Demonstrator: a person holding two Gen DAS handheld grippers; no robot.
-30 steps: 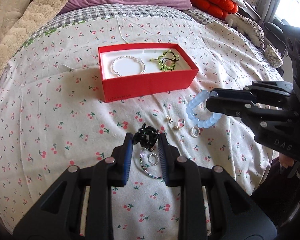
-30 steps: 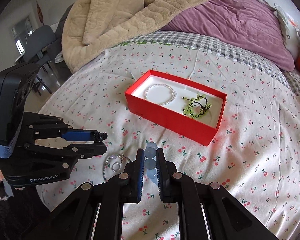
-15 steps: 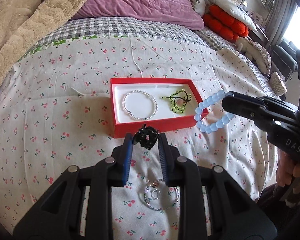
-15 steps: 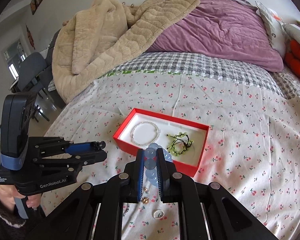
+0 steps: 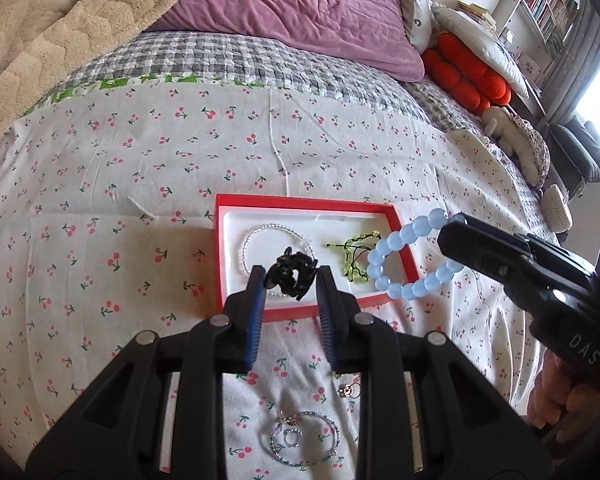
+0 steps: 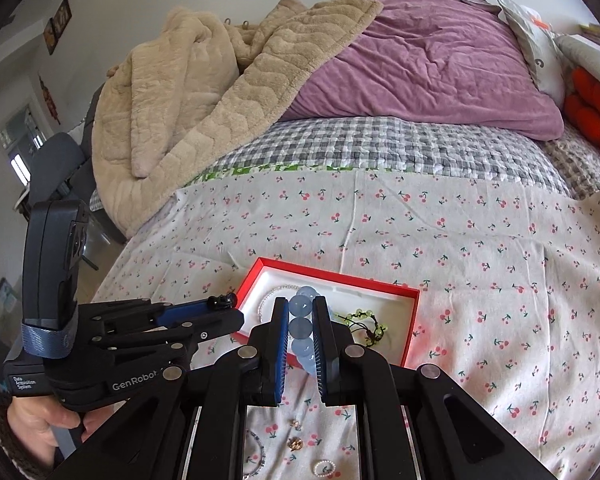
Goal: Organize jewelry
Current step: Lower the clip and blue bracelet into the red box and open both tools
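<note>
Left tool (image 5: 290,282) clamped on a black scrunchie (image 5: 293,276), right tool (image 6: 300,326) ("GenRobot"/"DAS" bodies) pinching blue beads (image 6: 301,326) over the red box (image 5: 336,305), rings (image 5: 296,436) loose on the bed (image 5: 100,200).

A: How many boxes?
B: One red box (image 5: 260,313).
A: And bracelets?
B: Five that I can count. Two lie inside the box, a pearl bracelet (image 5: 247,245) and a green beaded bracelet (image 5: 350,254). Two are held up, a black bracelet (image 5: 292,274) and a pale blue bead bracelet (image 5: 404,258). One thin beaded bracelet (image 5: 306,438) lies on the bed.
A: Rings?
B: One silver ring (image 5: 292,437) inside that thin bracelet. There are also two or three small gold pieces (image 5: 347,390) nearby, too small to count surely.
A: Grippers?
B: Two: the left gripper (image 5: 291,280) and the right gripper (image 6: 300,312).
</note>
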